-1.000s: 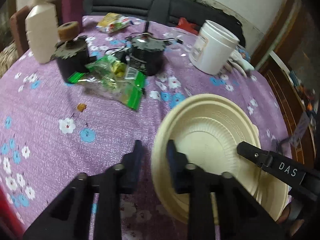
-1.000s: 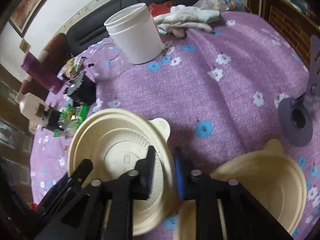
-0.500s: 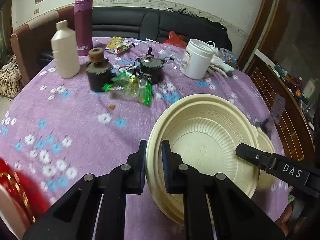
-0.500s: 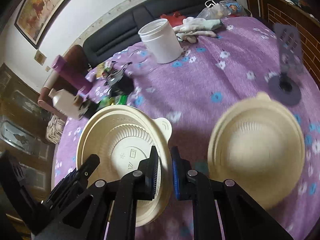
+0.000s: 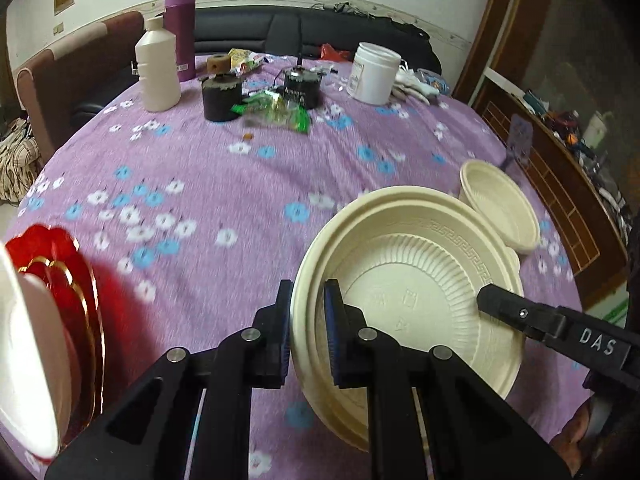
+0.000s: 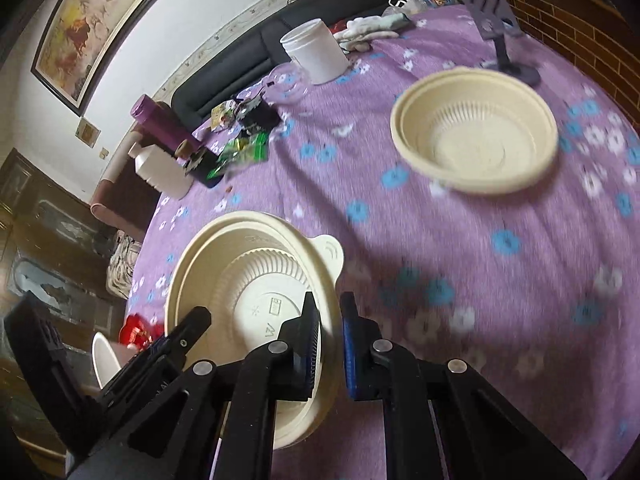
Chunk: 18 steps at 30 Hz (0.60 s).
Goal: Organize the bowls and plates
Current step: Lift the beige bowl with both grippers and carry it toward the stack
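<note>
White letters "DAS" on the right hand-held gripper [image 5: 496, 304] finger; other labels too blurred.

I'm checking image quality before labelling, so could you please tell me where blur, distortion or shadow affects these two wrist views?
Left wrist view: the red plates at the left edge are smeared, the tablecloth is slightly streaked, the held cream plate is sharp, and the corners are vignetted. Right wrist view: the loose cream bowl and nearby flowers are motion-blurred, fisheye bends the table's edge, and a shadow falls beside the plate.
</note>
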Each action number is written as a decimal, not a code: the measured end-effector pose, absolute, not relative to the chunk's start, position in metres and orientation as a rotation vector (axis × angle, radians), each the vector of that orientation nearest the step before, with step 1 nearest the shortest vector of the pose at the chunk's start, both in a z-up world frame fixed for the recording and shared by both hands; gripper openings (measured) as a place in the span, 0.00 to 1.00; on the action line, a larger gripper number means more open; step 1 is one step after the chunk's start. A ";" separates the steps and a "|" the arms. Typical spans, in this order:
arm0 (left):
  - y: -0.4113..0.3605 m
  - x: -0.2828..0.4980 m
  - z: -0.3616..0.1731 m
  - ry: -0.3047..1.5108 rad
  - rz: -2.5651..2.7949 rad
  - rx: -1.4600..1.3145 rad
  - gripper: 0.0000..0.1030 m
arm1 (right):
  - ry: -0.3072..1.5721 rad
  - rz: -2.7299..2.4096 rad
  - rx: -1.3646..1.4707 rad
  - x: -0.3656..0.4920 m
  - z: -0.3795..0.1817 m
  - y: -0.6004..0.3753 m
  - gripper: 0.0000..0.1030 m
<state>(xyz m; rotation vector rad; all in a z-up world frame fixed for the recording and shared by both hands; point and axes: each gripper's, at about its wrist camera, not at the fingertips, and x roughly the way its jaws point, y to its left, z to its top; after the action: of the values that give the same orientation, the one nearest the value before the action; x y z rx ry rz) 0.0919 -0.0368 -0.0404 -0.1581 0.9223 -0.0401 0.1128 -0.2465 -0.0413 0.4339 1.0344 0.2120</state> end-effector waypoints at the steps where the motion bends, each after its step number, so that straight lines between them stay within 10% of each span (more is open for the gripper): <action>1: -0.037 0.088 -0.041 0.924 -0.041 -0.157 0.12 | 1.035 0.211 0.433 0.108 -0.042 -0.245 0.10; 18: -0.021 0.053 -0.047 0.943 -0.027 -0.131 0.12 | 1.053 0.233 0.435 0.071 -0.056 -0.229 0.10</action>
<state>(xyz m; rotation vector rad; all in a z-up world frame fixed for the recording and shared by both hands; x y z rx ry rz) 0.0533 -0.0209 -0.0474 -0.1310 0.9430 -0.0266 0.0713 -0.2289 -0.0558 0.4347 1.0531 0.2329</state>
